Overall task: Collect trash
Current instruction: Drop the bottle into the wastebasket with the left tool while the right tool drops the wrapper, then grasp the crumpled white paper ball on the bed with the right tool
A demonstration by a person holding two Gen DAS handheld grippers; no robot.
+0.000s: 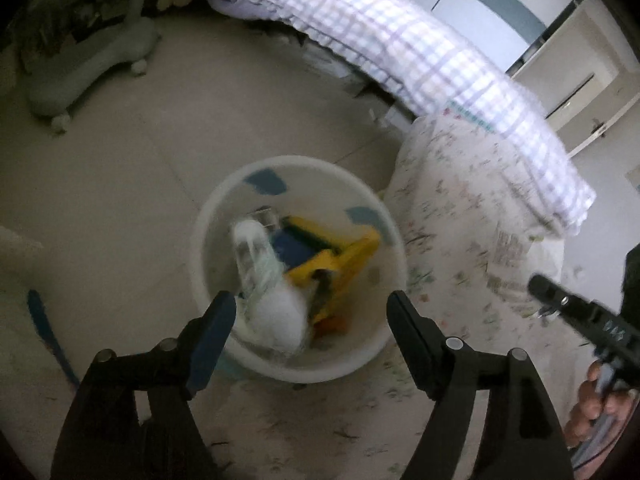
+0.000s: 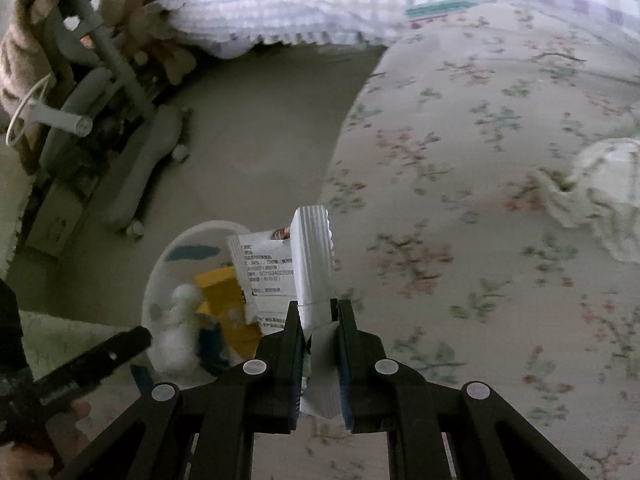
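Trash, item one: white snack wrapper point(image 2: 310, 280), pinched between the fingers of your right tool point(image 2: 319, 322) at lower centre of the right wrist view. It stands upright from the tool, crimped edge uppermost, with a flap of small printed text in Chinese characters and a number string too blurred to read with confidence.

Trash, item two: contents of the white bin point(image 1: 376, 344), centre of the left wrist view. Listed inside: a clear plastic bottle point(image 1: 250, 252), a yellow box point(image 1: 340, 258) with a blue panel, and a white crumpled wad point(image 1: 280, 320). No legible labels; the frame is motion-blurred.

Left tool point(image 1: 312, 312): fingers spread wide, holding nothing, poised above the bin's near rim. Your hand point(image 1: 592, 404) shows at the lower right of that frame, gripping the other tool's handle.

Surroundings: floral bedspread point(image 2: 480, 160) fills the right of both frames; the bin sits on the floor point(image 1: 140, 180) just beside it. Checked quilt point(image 1: 400, 40) along the top.

Right wrist view only: a pale crumpled bag point(image 2: 600, 192) lies on the bedspread at the right edge, well apart from the wrapper. Grey wheeled frame point(image 2: 136, 160) at upper left in both.
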